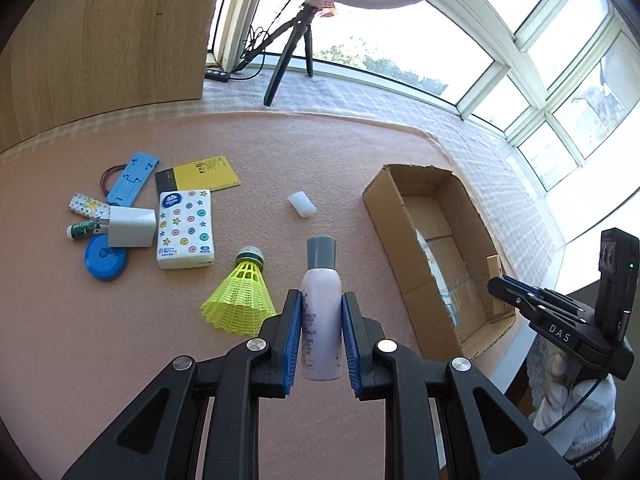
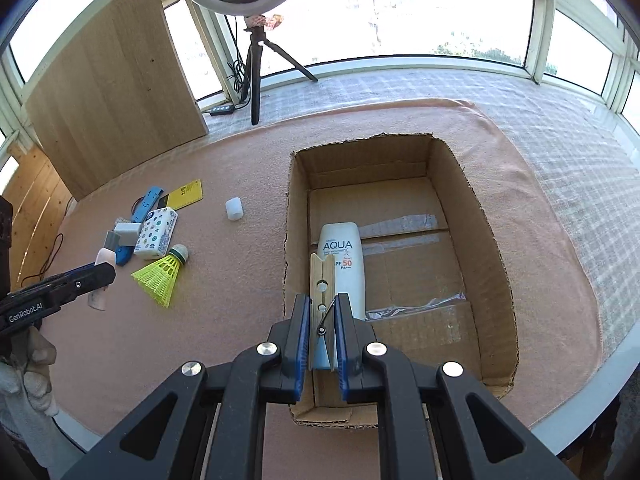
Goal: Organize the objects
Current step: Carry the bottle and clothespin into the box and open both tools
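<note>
Left tongs [image 1: 321, 334] are clamped on a pale lilac bottle [image 1: 321, 320] with a grey cap, held upright between the blue pads at lower centre of the left wrist view, above the pink cloth of the desk [image 1: 100, 360]. Over in the right wrist view, the right tongs [image 2: 322, 334] are shut tight on a wooden clothespin [image 2: 322, 292] — it hangs over the near end of the open cardboard box [image 2: 496, 280], centre frame. Lying flat on the box floor, just behind the clothespin, a white sunscreen tube [image 2: 346, 256] marked AQUA. Back on the cloth, left of the left wrist view, a cluster waits: a yellow shuttlecock [image 1: 240, 296], a tissue pack [image 1: 186, 232] with button prints, a white charger [image 1: 130, 226], a blue disc [image 1: 105, 262], a yellow notebook [image 1: 208, 174] and a blue strip [image 1: 132, 178]. A small white cap [image 1: 302, 205] sits alone — between the cluster and the box. A gloved hand [image 2: 28, 380] shows at lower left of the right wrist view.
</note>
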Available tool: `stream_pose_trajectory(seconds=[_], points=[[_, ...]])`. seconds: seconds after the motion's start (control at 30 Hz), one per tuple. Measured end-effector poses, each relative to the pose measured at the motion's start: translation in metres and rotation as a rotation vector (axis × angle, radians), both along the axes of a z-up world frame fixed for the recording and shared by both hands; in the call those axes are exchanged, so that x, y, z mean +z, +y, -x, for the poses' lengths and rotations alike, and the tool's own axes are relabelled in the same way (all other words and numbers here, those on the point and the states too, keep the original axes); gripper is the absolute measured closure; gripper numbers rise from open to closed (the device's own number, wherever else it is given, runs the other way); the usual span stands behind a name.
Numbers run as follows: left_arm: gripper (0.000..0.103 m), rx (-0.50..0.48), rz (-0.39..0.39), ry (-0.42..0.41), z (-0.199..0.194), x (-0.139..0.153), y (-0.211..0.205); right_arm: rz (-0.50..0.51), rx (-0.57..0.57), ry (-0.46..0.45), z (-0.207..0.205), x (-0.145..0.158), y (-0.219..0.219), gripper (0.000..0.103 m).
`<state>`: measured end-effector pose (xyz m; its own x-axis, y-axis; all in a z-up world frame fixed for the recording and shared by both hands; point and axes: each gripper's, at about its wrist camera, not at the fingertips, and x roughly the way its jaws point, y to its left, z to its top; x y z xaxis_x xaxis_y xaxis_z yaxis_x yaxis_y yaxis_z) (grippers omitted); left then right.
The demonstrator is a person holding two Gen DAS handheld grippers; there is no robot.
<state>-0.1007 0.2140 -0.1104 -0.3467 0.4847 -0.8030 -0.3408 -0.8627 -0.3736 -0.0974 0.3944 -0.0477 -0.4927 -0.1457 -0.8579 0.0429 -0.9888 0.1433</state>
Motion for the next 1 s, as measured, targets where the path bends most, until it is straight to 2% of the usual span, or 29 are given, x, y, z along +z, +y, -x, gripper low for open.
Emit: stream_pose_trajectory(seconds=[0.27,0.47,0.7,1.0], points=[[0.082,-0.171,-0.030,-0.007,-0.015,0.002,0.113,-0.016,-0.044,0.010,-0.006,0.001,0.044,0.092],[0.082,-0.245,-0.014,-0.016,-0.027,-0.006,0.174,-0.020,-0.070,0.003,-0.009,-0.004,0.072,0.092],[0.082,-0.270,0.039,0.002,-0.032,-0.014,0.206,-0.015,-0.086,0.001,-0.009,-0.007,0.091,0.092],[0.082,-0.279,0.090,0.049,-0.037,-0.013,0.218,-0.007,-0.080,-0.005,-0.008,-0.011,0.097,0.092]])
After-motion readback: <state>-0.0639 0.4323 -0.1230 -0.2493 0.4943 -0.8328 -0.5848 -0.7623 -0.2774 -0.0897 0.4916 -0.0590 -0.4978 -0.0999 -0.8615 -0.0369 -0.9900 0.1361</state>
